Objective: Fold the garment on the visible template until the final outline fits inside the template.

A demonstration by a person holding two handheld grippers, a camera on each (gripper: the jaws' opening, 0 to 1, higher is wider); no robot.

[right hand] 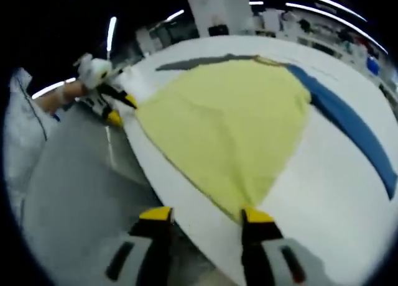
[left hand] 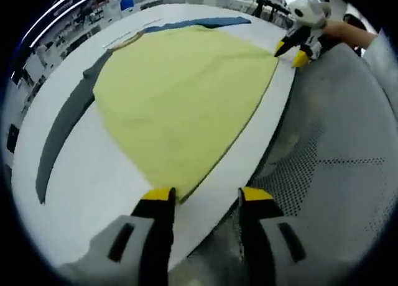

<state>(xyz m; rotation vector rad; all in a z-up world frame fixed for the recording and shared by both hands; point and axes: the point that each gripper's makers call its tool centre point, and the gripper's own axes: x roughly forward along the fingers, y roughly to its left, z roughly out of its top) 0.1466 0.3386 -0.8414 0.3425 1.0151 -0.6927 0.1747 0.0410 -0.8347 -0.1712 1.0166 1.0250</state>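
Note:
A pale yellow garment [left hand: 180, 93] lies spread flat on a white table [left hand: 93, 186], reaching to its near edge. A dark grey strip [left hand: 62, 130] and a blue strip [left hand: 199, 23] of the template show beyond two of its sides. My left gripper [left hand: 208, 196] is open at the table edge, with the garment's near corner just inside its left jaw. My right gripper [right hand: 206, 216] is open too, and the other corner of the garment [right hand: 224, 130] touches its right jaw. Each gripper also appears in the other's view, the right gripper [left hand: 291, 53] and the left gripper [right hand: 115, 109].
A hand [left hand: 339, 31] holds the right gripper and white mesh clothing [left hand: 336, 149] hangs close to the table edge. Grey floor [right hand: 74, 186] lies below that edge. The blue strip [right hand: 348, 121] runs along the far side. Shelves and ceiling lights stand behind.

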